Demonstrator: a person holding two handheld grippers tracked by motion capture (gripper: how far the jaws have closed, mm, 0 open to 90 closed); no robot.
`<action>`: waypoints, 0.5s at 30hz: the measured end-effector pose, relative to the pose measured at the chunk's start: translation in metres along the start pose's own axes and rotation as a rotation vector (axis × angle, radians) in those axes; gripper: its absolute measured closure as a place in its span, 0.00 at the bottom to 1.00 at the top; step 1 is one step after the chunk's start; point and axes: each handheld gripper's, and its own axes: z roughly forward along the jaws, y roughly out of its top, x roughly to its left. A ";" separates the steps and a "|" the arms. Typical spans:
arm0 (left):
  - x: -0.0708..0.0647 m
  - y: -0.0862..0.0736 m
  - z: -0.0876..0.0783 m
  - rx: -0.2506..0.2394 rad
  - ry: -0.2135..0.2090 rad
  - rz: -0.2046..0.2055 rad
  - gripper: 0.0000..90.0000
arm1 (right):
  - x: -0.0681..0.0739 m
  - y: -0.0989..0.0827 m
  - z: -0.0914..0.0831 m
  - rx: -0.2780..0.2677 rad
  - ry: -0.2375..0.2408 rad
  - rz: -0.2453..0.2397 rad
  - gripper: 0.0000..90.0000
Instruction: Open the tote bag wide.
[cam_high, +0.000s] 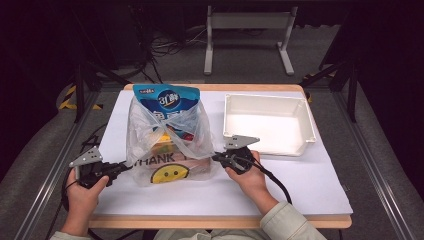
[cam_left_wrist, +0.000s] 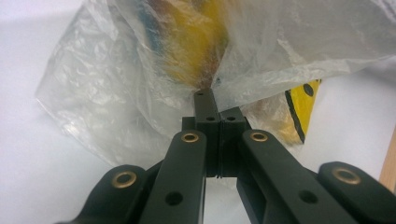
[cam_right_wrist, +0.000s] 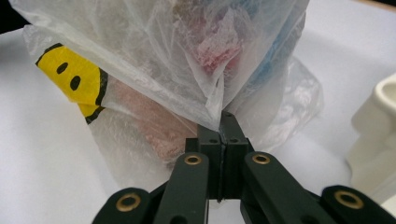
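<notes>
Closest to the person, both hands sit at the near part of the white table sheet (cam_high: 300, 190), each with a set of tongs pointed inward at the bag between them. The left gripper (cam_high: 121, 166) has its jaws squeezed fully together, pinching a fold of the clear plastic bag (cam_high: 167, 142) at its lower left edge; in the left gripper view (cam_left_wrist: 215, 109) the film bunches right at the tips. The right gripper (cam_high: 216, 157) does the same thing on the opposite edge, jaws clamped on the film, and the right gripper view (cam_right_wrist: 223, 127) shows the plastic gathered into the closed tips.

The bag stands upright on the sheet between the two tongs, yellow smiley print facing the person, handles knotted on top. Inside there's a blue snack packet (cam_high: 170, 97) sticking out the top, plus yellow and pinkish stuff I can't make out.

Just beyond the right gripper, slightly farther out, sits a white tray (cam_high: 305, 127), well apart from the bag.
</notes>
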 end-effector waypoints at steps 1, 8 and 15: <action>0.000 -0.001 0.001 0.006 -0.004 -0.001 1.00 | -0.001 -0.002 0.000 0.006 0.004 0.005 1.00; -0.006 -0.003 0.007 0.057 -0.034 0.019 1.00 | -0.002 -0.007 -0.006 0.016 0.013 0.011 1.00; -0.007 -0.006 0.011 0.118 -0.057 0.026 1.00 | 0.000 -0.011 -0.006 0.047 0.030 0.004 1.00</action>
